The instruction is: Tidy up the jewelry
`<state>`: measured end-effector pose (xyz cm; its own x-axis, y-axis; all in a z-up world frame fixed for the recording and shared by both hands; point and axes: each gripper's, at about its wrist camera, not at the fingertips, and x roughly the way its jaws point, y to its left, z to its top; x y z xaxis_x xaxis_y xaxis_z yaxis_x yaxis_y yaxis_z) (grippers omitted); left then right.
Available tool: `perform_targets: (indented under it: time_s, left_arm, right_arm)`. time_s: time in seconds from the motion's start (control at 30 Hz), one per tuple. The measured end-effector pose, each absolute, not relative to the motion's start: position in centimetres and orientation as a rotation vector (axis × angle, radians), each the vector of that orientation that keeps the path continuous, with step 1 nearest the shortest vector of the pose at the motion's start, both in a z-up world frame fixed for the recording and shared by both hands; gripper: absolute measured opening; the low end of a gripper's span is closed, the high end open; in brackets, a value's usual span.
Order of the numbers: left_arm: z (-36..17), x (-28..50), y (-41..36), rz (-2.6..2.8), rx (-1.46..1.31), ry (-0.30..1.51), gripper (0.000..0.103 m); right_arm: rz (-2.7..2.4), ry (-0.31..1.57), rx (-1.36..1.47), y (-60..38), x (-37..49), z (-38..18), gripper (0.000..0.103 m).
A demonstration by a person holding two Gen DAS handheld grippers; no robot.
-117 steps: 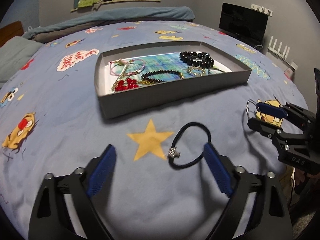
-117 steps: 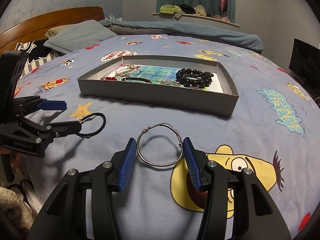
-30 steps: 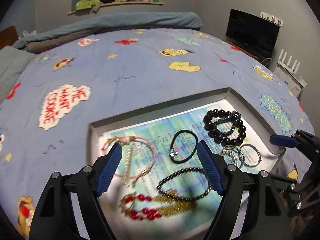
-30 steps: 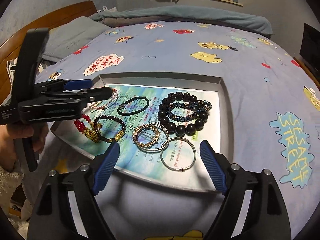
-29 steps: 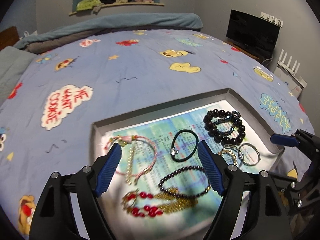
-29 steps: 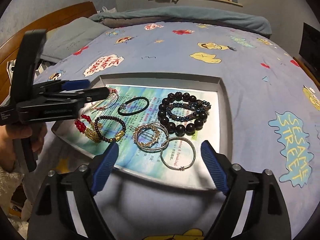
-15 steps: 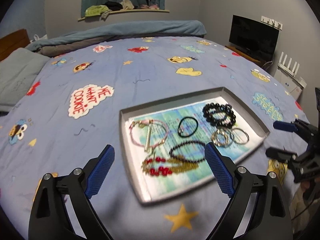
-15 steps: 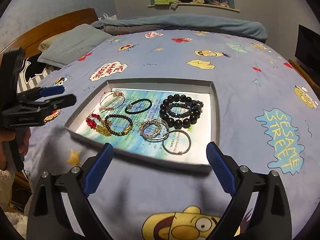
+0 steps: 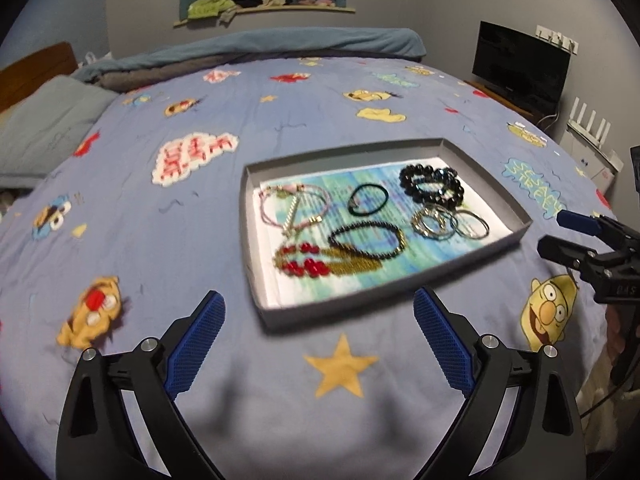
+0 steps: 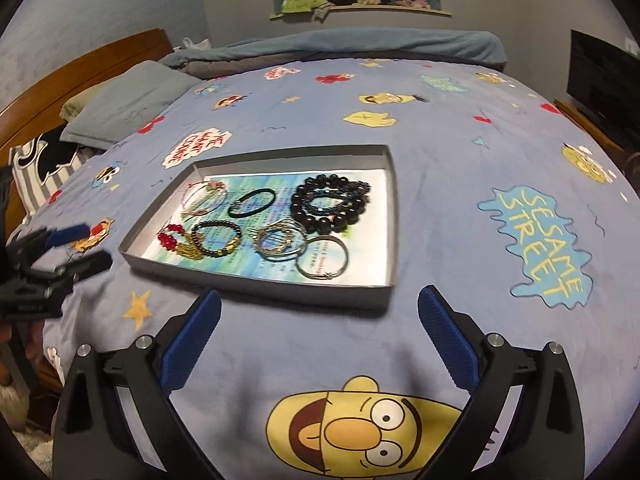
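Note:
A shallow grey tray (image 9: 249, 240) (image 10: 260, 285) lies on the blue cartoon bedspread and holds several bracelets. Among them are a black cord bracelet (image 9: 368, 199) (image 10: 252, 202), a thin silver bangle (image 9: 472, 224) (image 10: 322, 262), a big black bead bracelet (image 9: 432, 189) and a red and gold bead piece (image 9: 304, 266). My left gripper (image 9: 318, 296) (image 10: 96, 244) hovers before the tray's near left corner, its jaws opening with nothing between them. My right gripper (image 10: 320, 292) (image 9: 552, 232) hovers before the tray's near right side, jaws also opening and empty.
A grey pillow (image 10: 124, 108) and a wooden headboard (image 10: 80, 68) stand at the left. A folded blue blanket (image 9: 280, 42) lies across the far end of the bed. A dark TV (image 9: 520, 64) and a white router (image 9: 592, 136) stand at the right.
The black cord bracelet and silver bangle, earlier on the bedspread, now lie in the tray. Both grippers have drawn back from the tray and their jaws have spread wider.

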<state>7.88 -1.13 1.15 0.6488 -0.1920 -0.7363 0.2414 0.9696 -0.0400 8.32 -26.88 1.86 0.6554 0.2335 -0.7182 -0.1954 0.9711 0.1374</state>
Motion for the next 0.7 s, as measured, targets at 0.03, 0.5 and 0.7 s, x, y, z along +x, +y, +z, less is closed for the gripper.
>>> perform_targets:
  time_s: [0.03, 0.5, 0.7]
  left_arm:
    - [0.99, 7.72, -1.25, -0.246, 0.049, 0.838, 0.095]
    - [0.53, 6.90, -1.91, -0.151, 0.083, 0.806, 0.095]
    - [0.45, 6.88, -2.07, -0.157, 0.085, 0.806, 0.095]
  right_arm:
    - [0.238, 0.820, 0.057, -27.04, 8.29, 1.74, 0.097]
    - [0.218, 0.826, 0.088, -27.25, 8.06, 0.99, 0.097]
    - [0.222, 0.832, 0.081, -27.01, 8.14, 0.77, 0.097]
